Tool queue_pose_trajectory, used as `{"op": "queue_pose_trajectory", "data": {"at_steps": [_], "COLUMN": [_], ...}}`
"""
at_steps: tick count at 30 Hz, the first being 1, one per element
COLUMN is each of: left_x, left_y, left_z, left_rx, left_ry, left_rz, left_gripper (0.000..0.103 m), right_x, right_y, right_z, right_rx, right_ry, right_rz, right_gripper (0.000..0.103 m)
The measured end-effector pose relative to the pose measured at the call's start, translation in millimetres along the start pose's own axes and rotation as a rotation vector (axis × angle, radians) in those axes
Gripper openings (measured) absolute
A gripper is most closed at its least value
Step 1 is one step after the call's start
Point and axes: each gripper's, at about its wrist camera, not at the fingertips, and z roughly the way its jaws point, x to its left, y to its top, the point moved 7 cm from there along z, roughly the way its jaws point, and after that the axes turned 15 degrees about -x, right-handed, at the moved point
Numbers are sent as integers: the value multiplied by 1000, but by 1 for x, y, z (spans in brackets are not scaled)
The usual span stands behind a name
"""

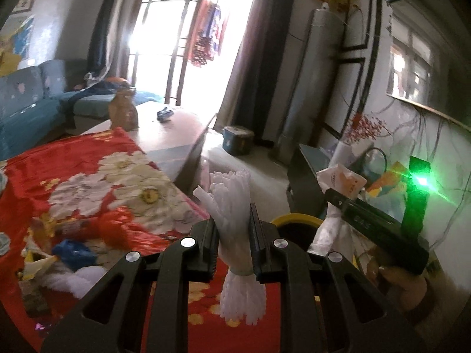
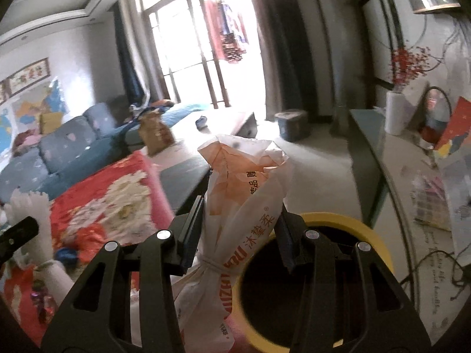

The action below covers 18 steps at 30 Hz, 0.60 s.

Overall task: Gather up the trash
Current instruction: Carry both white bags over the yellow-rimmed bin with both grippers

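Right wrist view: right gripper [image 2: 240,232] grasped knotted tissue wrapper [image 2: 244,194] above the yellow-rimmed bin [image 2: 374,229]; left gripper [image 1: 232,235] clenched white foam netting [image 1: 232,206] beside the bin. Carrying step; release over bin likely next.

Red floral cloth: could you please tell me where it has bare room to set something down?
The red floral cloth lies bare across its white flowers, between the pale tabletop beyond and the near clutter. The near-left corner is crowded: a blue bag, white foam and scraps. The yellow-rimmed bin is open.
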Motion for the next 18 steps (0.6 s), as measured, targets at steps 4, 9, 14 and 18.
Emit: {"op": "queue_pose_trajectory", "data": {"at_steps": [4,9,14,18], "left_x": [-23,-53,-78,-97], "left_y": [-9,-25,-39,-47], "left_z": [17,38,61,81], "left_rx": [24,49,73,81], "left_ry": [-45,-101,-148,-176], "left_rz": [19,16,5,15], "left_gripper": [17,17,17,17], "right_x": [-26,-57,-89,-108], "right_y": [-6,-11,-18,-24], "right_z": [2,7,11,15], "right_rx": [2,1,8,17], "right_ry": [-62,-136,-198,-232], "right_rz": [-3,-15,-7,2], "right_gripper": [38,38,39,39]}}
